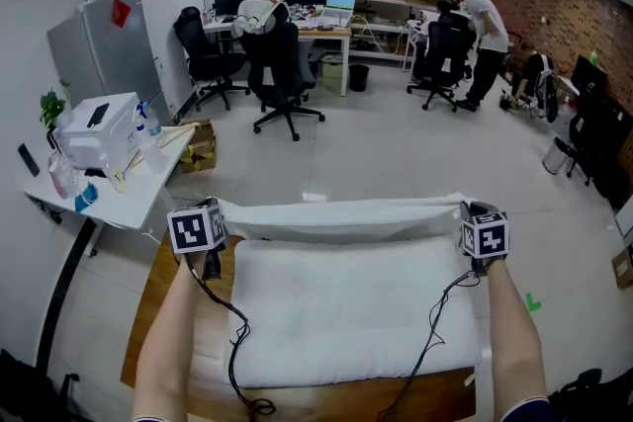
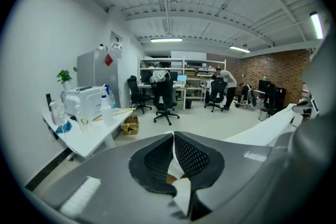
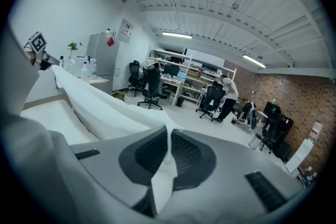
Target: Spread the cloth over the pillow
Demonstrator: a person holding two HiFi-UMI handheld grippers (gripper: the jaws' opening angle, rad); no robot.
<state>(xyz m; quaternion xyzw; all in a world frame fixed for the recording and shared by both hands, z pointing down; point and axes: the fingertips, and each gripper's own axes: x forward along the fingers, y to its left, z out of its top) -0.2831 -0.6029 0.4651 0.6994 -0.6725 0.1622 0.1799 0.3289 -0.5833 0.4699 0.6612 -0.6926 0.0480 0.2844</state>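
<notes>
The left gripper is clenching one corner of the white cloth, its jaws pressing together on the fabric. The right gripper is pinching the opposite corner the same way. The cloth is stretching between them as a folded band over the far edge of the white pillow, possibly touching it. The pillow is lying below and behind both grippers on a wooden table.

Far edge of pillow behind the cloth
</notes>
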